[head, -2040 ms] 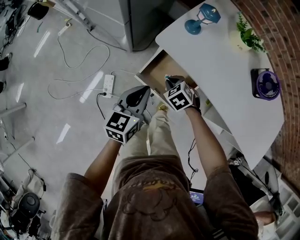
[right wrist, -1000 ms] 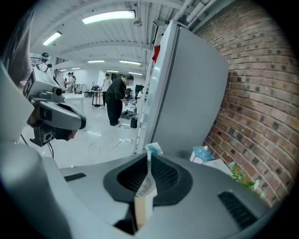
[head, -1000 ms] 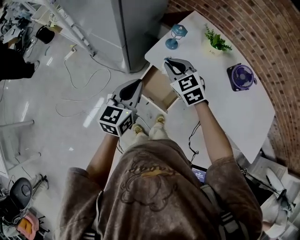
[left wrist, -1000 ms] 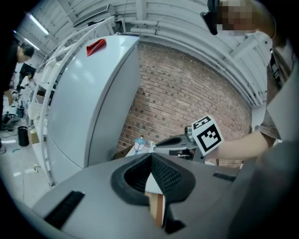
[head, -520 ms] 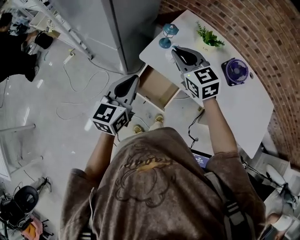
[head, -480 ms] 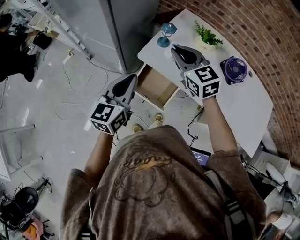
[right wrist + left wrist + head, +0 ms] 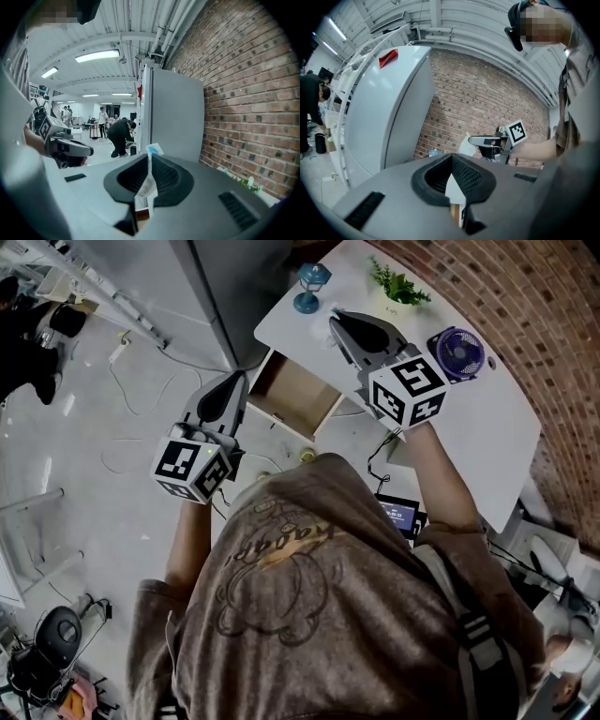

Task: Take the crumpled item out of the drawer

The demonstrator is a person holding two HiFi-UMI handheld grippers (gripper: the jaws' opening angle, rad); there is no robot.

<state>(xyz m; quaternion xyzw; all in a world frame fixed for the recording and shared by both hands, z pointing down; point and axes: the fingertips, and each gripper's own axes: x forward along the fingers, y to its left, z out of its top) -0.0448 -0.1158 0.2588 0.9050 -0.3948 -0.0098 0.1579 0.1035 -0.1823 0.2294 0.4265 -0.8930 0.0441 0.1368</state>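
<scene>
My right gripper [image 7: 337, 321] is clamped on the crumpled item [image 7: 146, 187]. Its 2 jaws are pressed nearly together with the thin strip pinched in their seam. So the item lies not ahead of this gripper but inside it. Its long axis runs along the jaws from the throat out past the tips, where a small flap pokes free.

It looks like flimsy white tissue or wrapper, creased and twisted, with a touch of blue at the free end. I judge it light and easy to tear or let slip.

The open drawer [image 7: 295, 395] sits below and to the left of my right gripper, between my 2 grippers, and the item is clear of it. Under the right gripper is the white table [image 7: 469, 437], which I judge the likely place to set the item down.

My left gripper [image 7: 233, 381] hangs on the drawer's far side, well apart from the item, with its jaws together on nothing.
</scene>
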